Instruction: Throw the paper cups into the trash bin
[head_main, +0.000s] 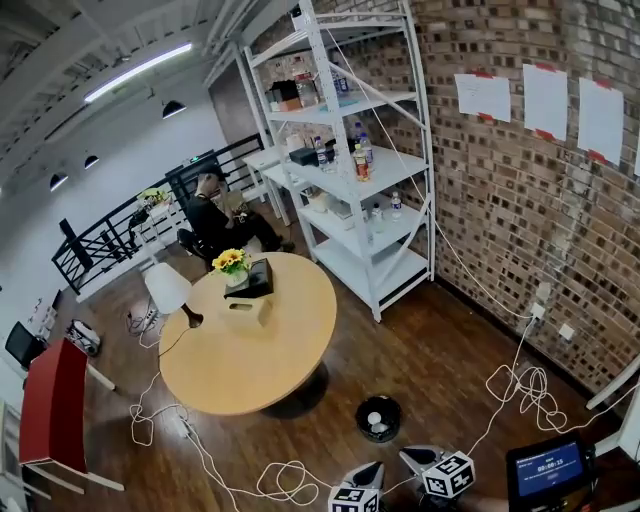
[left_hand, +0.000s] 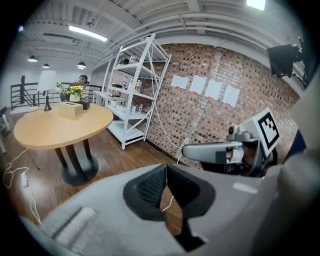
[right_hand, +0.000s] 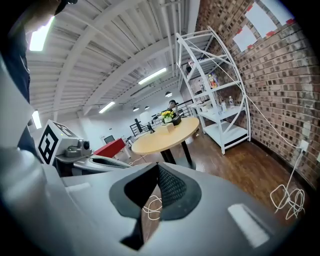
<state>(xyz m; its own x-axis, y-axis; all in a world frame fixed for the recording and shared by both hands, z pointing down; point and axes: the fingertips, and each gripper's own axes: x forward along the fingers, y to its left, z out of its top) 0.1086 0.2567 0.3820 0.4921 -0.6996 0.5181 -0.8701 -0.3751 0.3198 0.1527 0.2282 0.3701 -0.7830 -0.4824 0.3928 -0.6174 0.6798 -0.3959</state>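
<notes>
A small black trash bin (head_main: 362, 409) stands on the wooden floor just ahead of both grippers, with a white paper cup (head_main: 375, 420) lying inside it. My left gripper (head_main: 366, 474) and right gripper (head_main: 414, 458) show at the bottom edge of the head view, side by side, just short of the bin. In the left gripper view the left gripper (left_hand: 166, 166) has its pads meeting at the tips with nothing between them. The right gripper (right_hand: 158, 165) looks the same, shut and empty. I see no other paper cup.
A round wooden table (head_main: 270, 350) carries a tissue box (head_main: 246, 310), a flower vase (head_main: 233, 264), a black box (head_main: 258, 278) and a white lamp (head_main: 170, 290). White shelving (head_main: 370, 200) lines the brick wall. White cables (head_main: 290, 475) lie over the floor. A person sits beyond the table.
</notes>
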